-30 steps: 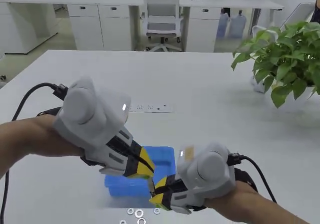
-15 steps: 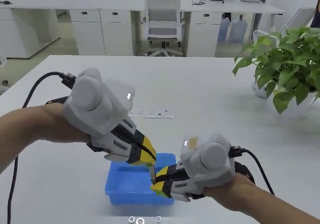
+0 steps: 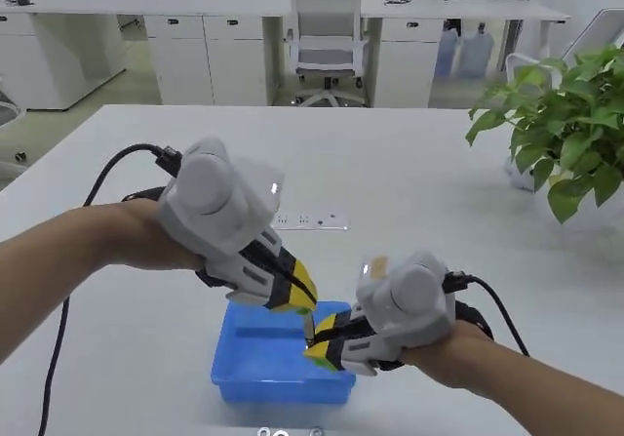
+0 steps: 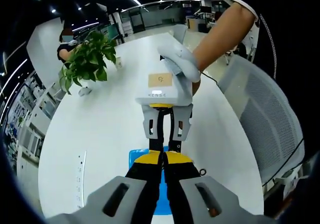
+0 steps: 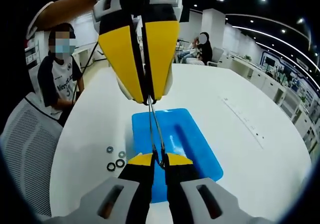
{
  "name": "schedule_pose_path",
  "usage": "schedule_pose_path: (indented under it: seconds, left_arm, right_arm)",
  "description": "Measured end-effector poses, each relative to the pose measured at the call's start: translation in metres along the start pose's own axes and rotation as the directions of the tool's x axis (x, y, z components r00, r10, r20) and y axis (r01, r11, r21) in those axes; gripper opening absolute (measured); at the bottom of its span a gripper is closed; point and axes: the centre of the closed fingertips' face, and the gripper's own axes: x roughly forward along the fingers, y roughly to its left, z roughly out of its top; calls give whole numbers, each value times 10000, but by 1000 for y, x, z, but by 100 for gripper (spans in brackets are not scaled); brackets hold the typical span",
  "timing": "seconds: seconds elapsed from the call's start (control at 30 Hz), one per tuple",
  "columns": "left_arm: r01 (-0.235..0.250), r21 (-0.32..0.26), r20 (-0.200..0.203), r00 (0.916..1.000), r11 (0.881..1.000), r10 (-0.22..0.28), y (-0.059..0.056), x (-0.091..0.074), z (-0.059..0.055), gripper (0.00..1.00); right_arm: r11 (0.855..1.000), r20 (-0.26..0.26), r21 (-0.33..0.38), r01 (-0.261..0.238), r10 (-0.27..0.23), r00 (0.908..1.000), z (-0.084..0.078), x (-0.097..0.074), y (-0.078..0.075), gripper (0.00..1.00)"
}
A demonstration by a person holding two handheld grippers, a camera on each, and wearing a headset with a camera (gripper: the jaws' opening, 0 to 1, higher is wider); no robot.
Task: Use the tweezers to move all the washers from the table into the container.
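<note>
- Evidently, the left gripper [image 3: 297,296] clamps the thin metal tweezers [image 5: 155,126] by their top, steadying them.
- The right gripper [image 3: 320,351] pinches their springy arms near the tips, above the smooth blue plastic container [image 3: 283,389], likely to work them.
- Flat ring washers [image 5: 116,161] lie on the table [image 5: 90,134], just left of its jaws.

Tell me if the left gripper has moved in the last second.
Yes: against the blue container, the left gripper went from over its middle to its far edge.
</note>
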Motion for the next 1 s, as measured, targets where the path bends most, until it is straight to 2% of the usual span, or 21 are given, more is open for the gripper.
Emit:
schedule_pose_path:
  seconds: [0.33, 0.53, 1.0]
  left_arm:
    - [114, -148, -225, 9997, 9998, -117, 12, 13, -16, 5]
    - [158, -220, -254, 9995, 9996, -164, 17, 20, -21, 5]
    - [284, -214, -332, 9990, 9994, -291, 17, 27, -27, 5]
  right_arm:
    - [9993, -103, 373, -43, 47, 9999, -12, 17, -12, 9]
    - [9988, -174, 499, 1, 8, 9998, -18, 22, -18, 9]
    - [9986, -348, 528, -74, 92, 9994, -27, 27, -20, 10]
